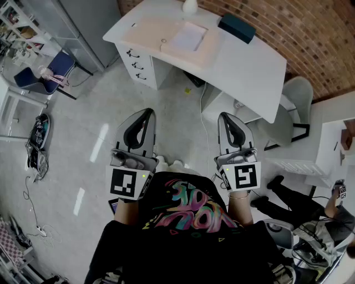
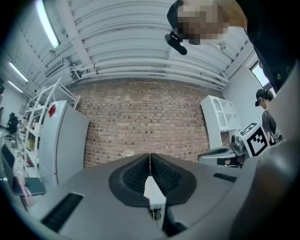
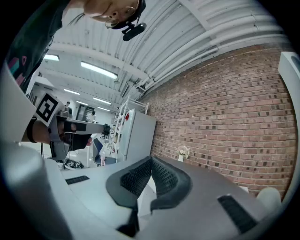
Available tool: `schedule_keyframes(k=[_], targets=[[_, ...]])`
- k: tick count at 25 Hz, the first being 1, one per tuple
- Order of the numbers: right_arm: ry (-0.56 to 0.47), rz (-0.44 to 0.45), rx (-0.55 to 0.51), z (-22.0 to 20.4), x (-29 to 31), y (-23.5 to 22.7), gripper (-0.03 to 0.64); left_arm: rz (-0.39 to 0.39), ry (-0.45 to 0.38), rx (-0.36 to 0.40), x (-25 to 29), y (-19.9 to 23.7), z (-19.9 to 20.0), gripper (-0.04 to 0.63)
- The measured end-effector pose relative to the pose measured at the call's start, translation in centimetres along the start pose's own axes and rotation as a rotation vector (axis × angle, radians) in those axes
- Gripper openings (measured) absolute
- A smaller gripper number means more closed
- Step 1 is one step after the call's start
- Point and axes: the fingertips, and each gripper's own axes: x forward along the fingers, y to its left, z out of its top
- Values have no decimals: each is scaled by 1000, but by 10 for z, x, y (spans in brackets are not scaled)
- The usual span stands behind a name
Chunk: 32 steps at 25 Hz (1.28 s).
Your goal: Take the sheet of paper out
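Note:
A white sheet of paper [image 1: 188, 36] lies flat on the white desk [image 1: 249, 69] at the far side of the room in the head view. My left gripper [image 1: 145, 114] and right gripper [image 1: 226, 117] are held out side by side at chest height, well short of the desk. Both are shut with nothing between the jaws. The left gripper [image 2: 150, 156] points level at a brick wall, its ribbed pads pressed together. The right gripper [image 3: 151, 161] shows the same wall and its pads meet at the tips too.
On the desk stand a dark teal box [image 1: 237, 28] and a small white vase [image 1: 190, 5]. A drawer unit [image 1: 136, 65] sits under its left end, a grey chair [image 1: 297, 97] to its right. A grey cabinet [image 1: 91, 25], a blue chair [image 1: 47, 75] and floor cables [image 1: 33, 161] lie left.

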Motion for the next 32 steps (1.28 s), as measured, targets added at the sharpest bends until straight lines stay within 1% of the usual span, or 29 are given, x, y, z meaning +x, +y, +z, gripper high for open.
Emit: schedule_keyframes(k=[4, 7, 12, 16, 22, 25, 27, 29, 32], targets=[[0, 5, 9, -4, -5, -1, 15, 18, -12, 12, -2, -4, 3, 28], [1, 11, 13, -9, -8, -4, 17, 32, 25, 11, -6, -8, -4, 28], [4, 25, 28, -19, -10, -3, 17, 52, 61, 8, -11, -10, -16, 28], [12, 38, 33, -24, 2, 0, 17, 60, 51, -6, -5, 1, -18, 28], [27, 34, 32, -32, 52, -14, 17, 74, 63, -2, 33, 41, -33, 28], [24, 25, 29, -33, 91, -24, 17, 64, 40, -4, 63, 70, -35, 28], [23, 21, 25, -32, 123, -30, 17, 59, 26, -6, 87, 94, -35, 28], [24, 18, 21, -28, 158, -36, 17, 64, 46, -8, 111, 123, -37, 28], [22, 5, 16, -20, 211, -47, 17, 63, 52, -5, 148, 168, -35, 28]])
